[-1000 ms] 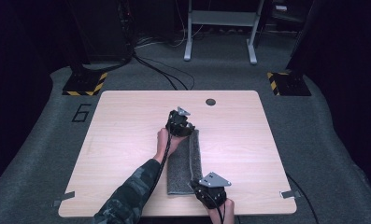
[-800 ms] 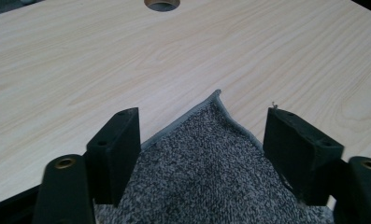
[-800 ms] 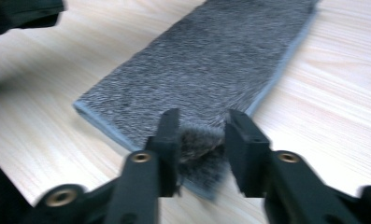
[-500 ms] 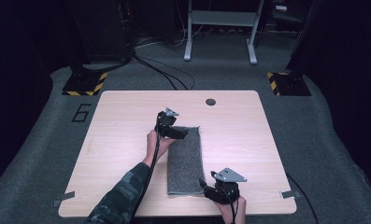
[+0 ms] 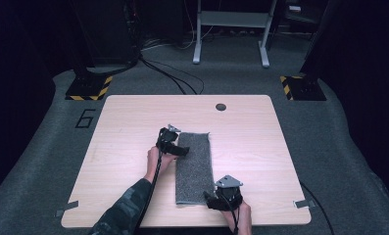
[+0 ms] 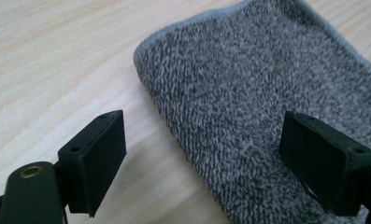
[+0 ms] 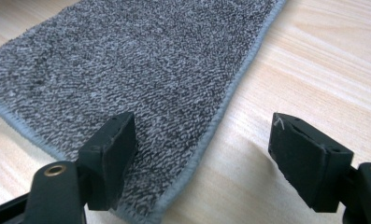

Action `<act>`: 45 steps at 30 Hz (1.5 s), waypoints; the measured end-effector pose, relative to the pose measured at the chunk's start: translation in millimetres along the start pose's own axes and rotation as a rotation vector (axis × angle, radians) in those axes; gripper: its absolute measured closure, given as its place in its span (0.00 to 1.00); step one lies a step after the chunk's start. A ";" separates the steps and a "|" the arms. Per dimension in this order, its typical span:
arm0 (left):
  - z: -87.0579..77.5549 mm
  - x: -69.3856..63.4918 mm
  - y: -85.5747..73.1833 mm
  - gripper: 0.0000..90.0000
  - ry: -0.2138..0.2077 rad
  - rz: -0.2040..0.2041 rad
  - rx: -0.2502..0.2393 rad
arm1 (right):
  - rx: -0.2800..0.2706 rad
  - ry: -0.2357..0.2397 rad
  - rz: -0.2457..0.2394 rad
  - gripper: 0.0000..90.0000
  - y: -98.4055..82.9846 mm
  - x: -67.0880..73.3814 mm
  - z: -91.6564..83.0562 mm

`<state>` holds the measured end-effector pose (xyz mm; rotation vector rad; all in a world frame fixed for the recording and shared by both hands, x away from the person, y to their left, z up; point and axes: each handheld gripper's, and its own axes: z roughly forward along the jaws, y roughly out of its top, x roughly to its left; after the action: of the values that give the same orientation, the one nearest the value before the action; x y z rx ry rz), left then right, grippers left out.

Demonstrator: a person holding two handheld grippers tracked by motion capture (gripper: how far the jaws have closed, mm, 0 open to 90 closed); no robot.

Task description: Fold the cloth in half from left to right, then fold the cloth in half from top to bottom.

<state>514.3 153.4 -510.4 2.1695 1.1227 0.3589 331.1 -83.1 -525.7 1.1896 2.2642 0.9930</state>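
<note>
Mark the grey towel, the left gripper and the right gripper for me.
grey towel (image 5: 194, 166): high view, middle of the folded cloth.
left gripper (image 6: 202, 163): left gripper view, midway between its open fingers.
right gripper (image 7: 202, 158): right gripper view, midway between its open fingers.

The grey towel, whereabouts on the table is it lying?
In the high view the grey towel lies flat as a long folded strip on the wooden table, near its middle, running toward the near edge between the two hand-held grippers.
</note>
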 end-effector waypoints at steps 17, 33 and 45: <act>-12.1 -9.6 -13.8 0.11 -0.001 0.029 -0.052 | 0.005 0.062 0.021 0.26 -1.8 0.7 -17.2; -7.7 21.6 1.0 0.13 -0.016 -0.070 -0.079 | 0.004 0.057 0.083 0.27 99.0 -70.9 43.7; 1.7 24.1 5.8 0.22 0.019 -0.099 -0.086 | 0.050 -0.015 0.135 0.33 128.1 -91.4 99.0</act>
<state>533.1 169.6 -509.1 2.0318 1.1980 0.3774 514.0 -69.0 -495.4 1.3822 2.2339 0.9776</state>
